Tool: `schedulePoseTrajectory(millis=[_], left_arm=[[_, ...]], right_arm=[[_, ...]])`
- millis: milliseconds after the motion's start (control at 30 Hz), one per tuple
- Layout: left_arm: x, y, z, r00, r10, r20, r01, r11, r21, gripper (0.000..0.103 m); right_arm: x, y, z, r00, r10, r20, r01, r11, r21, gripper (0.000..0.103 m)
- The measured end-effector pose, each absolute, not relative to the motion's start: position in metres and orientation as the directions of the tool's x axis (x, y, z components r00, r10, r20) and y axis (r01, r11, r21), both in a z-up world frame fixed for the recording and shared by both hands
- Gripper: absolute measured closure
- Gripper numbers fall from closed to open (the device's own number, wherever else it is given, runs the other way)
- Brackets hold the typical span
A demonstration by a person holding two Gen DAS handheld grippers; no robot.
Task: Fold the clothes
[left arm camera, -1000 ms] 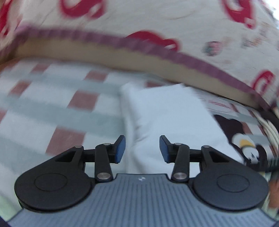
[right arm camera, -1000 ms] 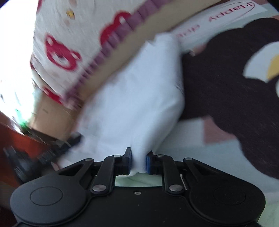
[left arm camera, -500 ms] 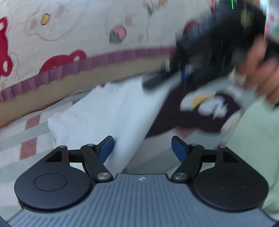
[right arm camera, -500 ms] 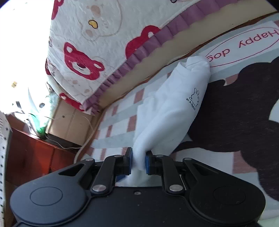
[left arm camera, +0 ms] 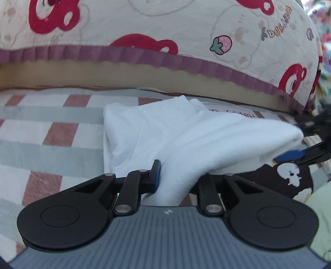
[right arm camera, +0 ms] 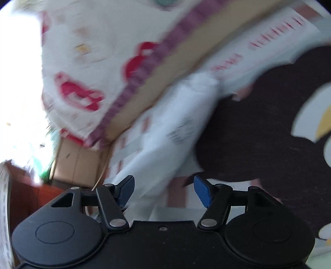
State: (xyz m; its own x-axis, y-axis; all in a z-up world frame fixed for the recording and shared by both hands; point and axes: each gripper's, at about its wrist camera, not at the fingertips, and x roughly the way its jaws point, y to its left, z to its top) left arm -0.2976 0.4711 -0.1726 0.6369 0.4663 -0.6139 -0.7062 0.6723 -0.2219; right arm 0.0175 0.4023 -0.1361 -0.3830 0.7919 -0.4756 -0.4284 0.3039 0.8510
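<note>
Left tongs (left arm camera: 175, 178) clamped on a bunched fold of the white garment (left arm camera: 165, 132), cloth rising between the blue pads and hiding the right-hand pad altogether. Right tongs (right arm camera: 163, 191) spread wide with nothing between the pads, hanging over the near end of the same garment (right arm camera: 182, 124); seen also from the left wrist view at the far right edge (left arm camera: 310, 142), pads parted around the garment's lifted corner, contact too unclear to call. Garment loosely folded, lying on a checked blanket (left arm camera: 51, 132) of pink, white and pale green squares, one end pulled up toward the left tongs, the other stretched out to the right. Small dark print on the cloth in the right wrist view, blurred beyond reading. Just right of the garment, a dark cartoon figure (right arm camera: 258, 124) printed on the blanket, with white and yellow patches. Behind the garment, close against its far edge, a tan foam edge (left arm camera: 124, 76) topped by a purple frill (left arm camera: 144, 57) and a cream cover with red bears (left arm camera: 51, 16) and a strawberry (left arm camera: 221, 44), rising like a wall across the back. Off to the left in the right wrist view, a cardboard box (right arm camera: 80, 163) and reddish wooden furniture (right arm camera: 26, 192), heavily blurred
</note>
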Motion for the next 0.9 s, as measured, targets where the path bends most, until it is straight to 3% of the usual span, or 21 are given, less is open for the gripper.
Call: schedulePoseTrajectory(millis=[67, 333, 467, 500, 533, 567, 667, 767, 900], left_arm=[[-0.297, 0.473, -0.174, 0.638, 0.466, -0.613, -0.706, 0.671, -0.225, 0.087], [-0.293, 0.473, -0.185, 0.627, 0.472, -0.62, -0.687, 0.71, -0.154, 0.086], [-0.293, 0.463, -0.185, 0.632, 0.465, -0.619, -0.661, 0.741, -0.118, 0.087], [-0.292, 0.459, -0.185, 0.628, 0.47, -0.62, -0.655, 0.75, -0.095, 0.088], [-0.29, 0.455, -0.185, 0.624, 0.476, -0.62, -0.648, 0.758, -0.071, 0.088], [-0.29, 0.452, -0.183, 0.623, 0.482, -0.616, -0.643, 0.764, -0.053, 0.088], [-0.29, 0.443, -0.172, 0.634, 0.503, -0.587, -0.639, 0.769, -0.032, 0.089], [-0.292, 0.432, -0.159, 0.654, 0.517, -0.552, -0.63, 0.777, -0.019, 0.089], [-0.288, 0.399, -0.127, 0.76, 0.452, -0.467, -0.533, 0.844, -0.05, 0.089]], right_arm=[[0.034, 0.415, -0.157, -0.406, 0.796, -0.449, -0.3, 0.348, 0.888, 0.033], [0.06, 0.497, -0.188, -0.423, 0.756, -0.499, -0.28, 0.415, 0.866, 0.033], [0.063, 0.536, -0.182, -0.284, 0.737, -0.614, -0.48, 0.445, 0.756, 0.033], [0.06, 0.545, -0.181, -0.281, 0.72, -0.635, -0.536, 0.431, 0.726, 0.035], [0.058, 0.555, -0.18, -0.276, 0.703, -0.655, -0.589, 0.415, 0.694, 0.048], [0.055, 0.564, -0.178, -0.269, 0.689, -0.673, -0.639, 0.395, 0.66, 0.072], [0.044, 0.551, -0.147, -0.223, 0.774, -0.593, -0.745, 0.257, 0.615, 0.08], [0.027, 0.503, -0.096, -0.138, 0.855, -0.499, -0.839, 0.167, 0.518, 0.08], [0.037, 0.423, -0.061, 0.021, 0.88, -0.475, -0.85, 0.266, 0.455, 0.08]])
